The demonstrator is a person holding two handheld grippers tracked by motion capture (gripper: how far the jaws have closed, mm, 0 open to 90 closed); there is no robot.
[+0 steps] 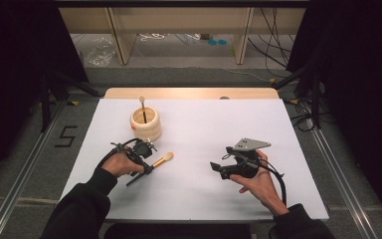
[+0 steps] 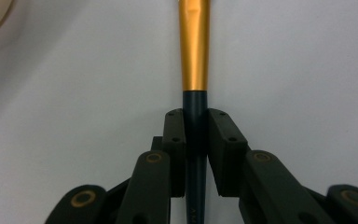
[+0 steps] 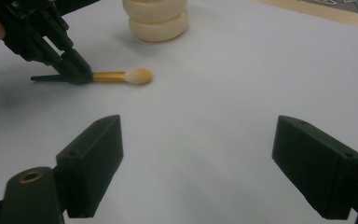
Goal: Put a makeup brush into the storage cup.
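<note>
Your left gripper has its jaws clamped on the dark handle of the makeup brush lying on the table ahead of it, so next lift and carry it to the cream holder just beyond, while your right gripper waits wide and empty.

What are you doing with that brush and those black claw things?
A person holds a gripper in each hand at a white table. The left gripper is shut on the dark handle of a makeup brush that lies on the table. The right gripper is open with nothing between its jaws. Behind the brush stands a cream holder with another brush upright in it.
</note>
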